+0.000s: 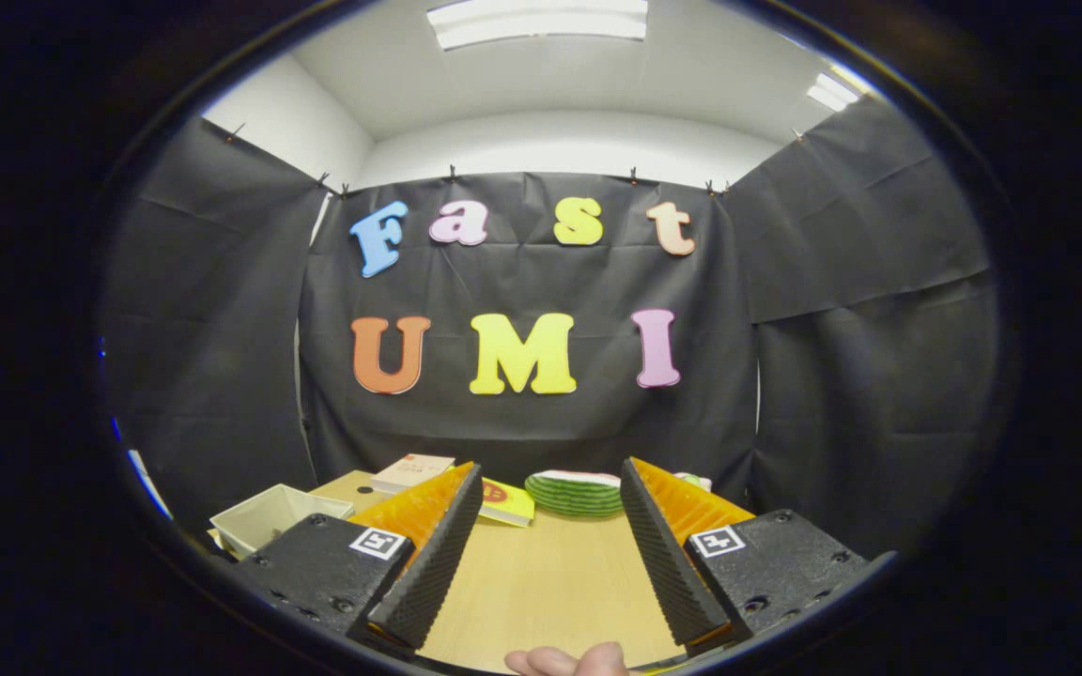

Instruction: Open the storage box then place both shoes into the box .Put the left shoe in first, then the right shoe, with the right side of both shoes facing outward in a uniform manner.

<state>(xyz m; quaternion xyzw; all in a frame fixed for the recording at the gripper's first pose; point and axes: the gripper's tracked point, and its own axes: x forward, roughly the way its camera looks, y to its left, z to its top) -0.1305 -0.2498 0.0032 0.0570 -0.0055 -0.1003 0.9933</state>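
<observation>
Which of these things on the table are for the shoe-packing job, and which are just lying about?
For the job: gripper, fingers open, holding nothing; perhaps the white box beside them, hard to tell.
Lying about: books and a stack of green striped plates beyond the fingers.

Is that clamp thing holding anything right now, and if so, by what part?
Nothing is held. The gripper is open, its fingers spread wide with bare wooden table between them.
</observation>
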